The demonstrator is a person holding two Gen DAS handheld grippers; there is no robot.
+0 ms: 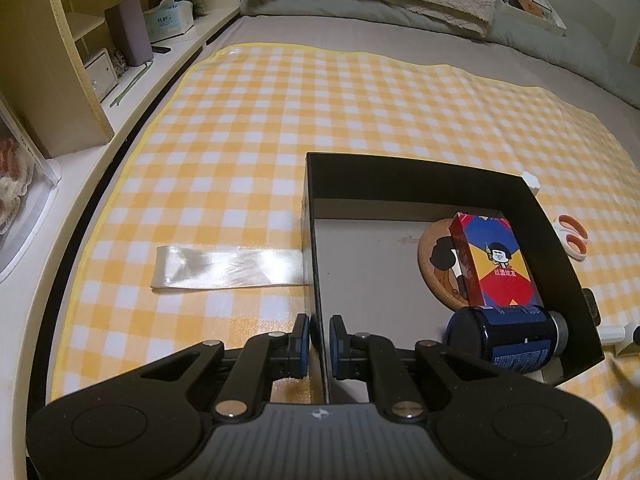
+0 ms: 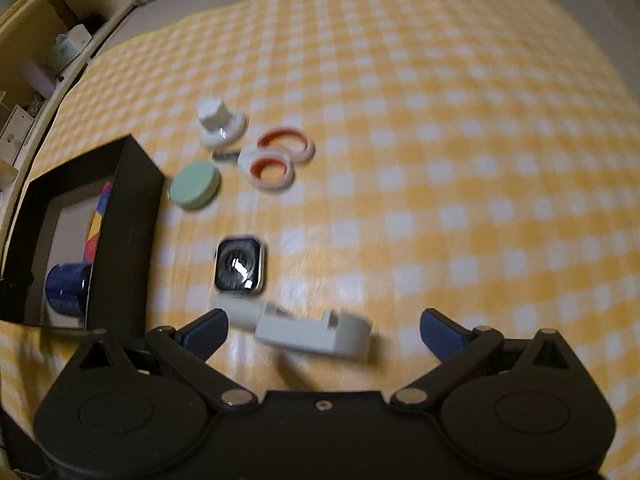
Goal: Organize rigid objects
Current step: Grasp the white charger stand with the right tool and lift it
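Sorting is partway done on a bed spread with a yellow-and-white checked mat. Everything is placed relative to a black box: inside it lie a dark blue bottle on its side, a colourful carton and a round wooden coaster. The left gripper is clenched on the box's near wall, steadying it. Just outside the box, the right gripper hangs released above a grey block-shaped tool, likely the next pick; it needs lowering and closing. Beyond lie a smartwatch body, a green disc, orange-handled scissors and a white knob. Wooden shelves flank the bed.
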